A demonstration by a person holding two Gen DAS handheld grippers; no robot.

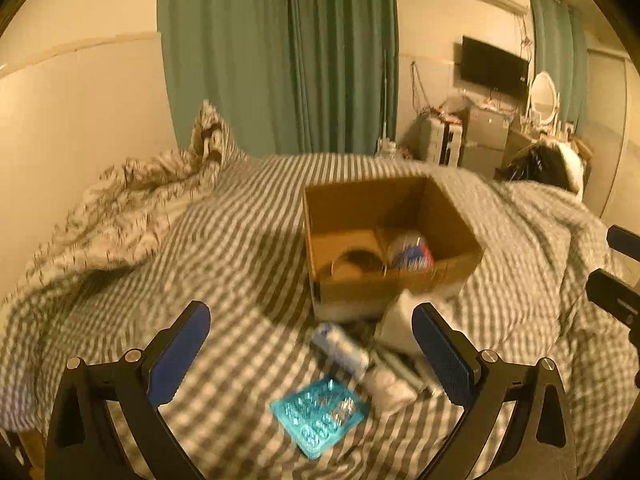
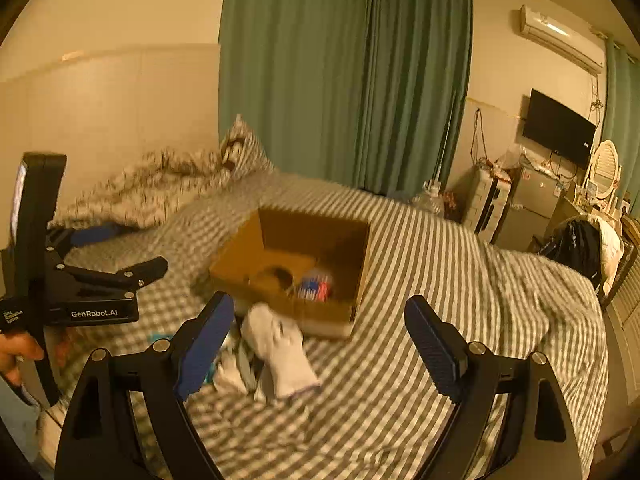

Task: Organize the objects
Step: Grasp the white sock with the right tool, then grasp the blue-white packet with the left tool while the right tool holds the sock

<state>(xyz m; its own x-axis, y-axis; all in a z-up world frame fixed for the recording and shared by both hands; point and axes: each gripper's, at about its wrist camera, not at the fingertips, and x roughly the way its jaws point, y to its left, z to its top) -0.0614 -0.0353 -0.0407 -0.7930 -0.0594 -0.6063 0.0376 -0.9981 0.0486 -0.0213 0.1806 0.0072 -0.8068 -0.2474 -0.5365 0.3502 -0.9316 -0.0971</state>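
Observation:
An open cardboard box (image 1: 460, 228) sits on the striped bed and also shows in the right wrist view (image 2: 240, 256). Inside it lie a tape roll (image 1: 356, 264) and a bottle with a red and blue label (image 1: 412, 254). In front of the box lies a pile: a turquoise pill tray (image 1: 320, 412), a white tube (image 1: 340, 346), a white cloth (image 1: 396, 324) and a white sock (image 2: 280, 348). My left gripper (image 1: 312, 344) is open and empty above the pile. My right gripper (image 2: 320, 336) is open and empty, with the sock between its fingers.
The bed has a grey striped cover (image 1: 240, 248) and a rumpled duvet (image 1: 132, 204) at the far left by the wall. Green curtains (image 1: 280, 56) hang behind. A television (image 1: 494, 66), a mirror and cluttered furniture stand at the right.

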